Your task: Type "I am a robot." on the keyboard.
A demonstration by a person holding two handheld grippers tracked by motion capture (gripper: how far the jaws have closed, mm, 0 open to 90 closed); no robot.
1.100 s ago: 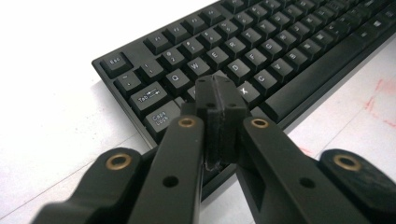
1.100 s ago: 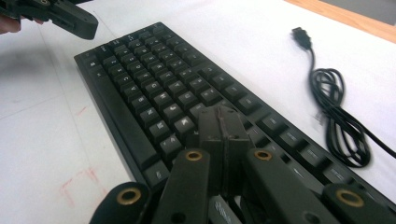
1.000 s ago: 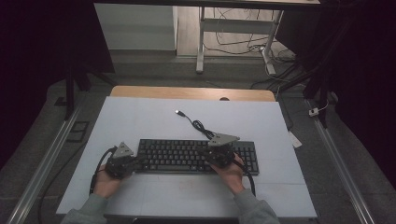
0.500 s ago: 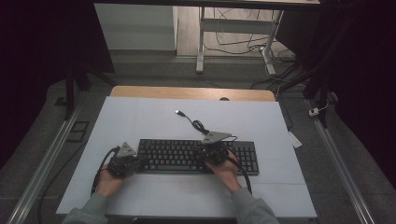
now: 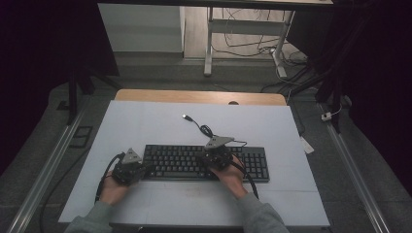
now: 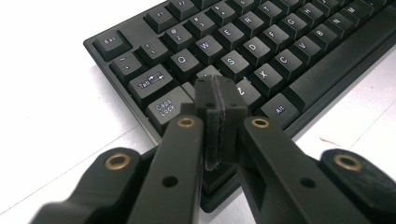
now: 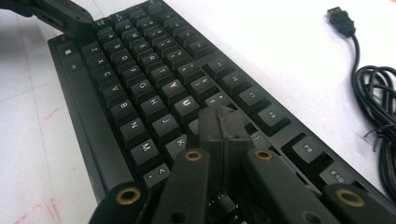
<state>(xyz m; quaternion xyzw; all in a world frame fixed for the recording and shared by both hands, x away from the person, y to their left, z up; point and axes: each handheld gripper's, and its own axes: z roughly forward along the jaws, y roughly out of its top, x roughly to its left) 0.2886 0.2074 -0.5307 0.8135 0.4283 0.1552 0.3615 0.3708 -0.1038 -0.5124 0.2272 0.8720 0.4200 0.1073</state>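
We cannot see which key the left gripper (image 6: 219, 100) tip covers; the keyboard (image 6: 261, 56) runs off the frame's right edge.

Open pale tabletop (image 5: 145, 121) is lying free behind and in front of the flat black plastic keyboard (image 5: 184, 162); a coiled black USB cable (image 5: 204, 130) is cluttering the space just behind it.

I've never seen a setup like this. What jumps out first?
A black keyboard lies near the front of the white table, with a person's hands holding a gripper at each end. The left gripper and right gripper both hover over the keys with fingers closed. The keyboard's unplugged cable curls behind it.
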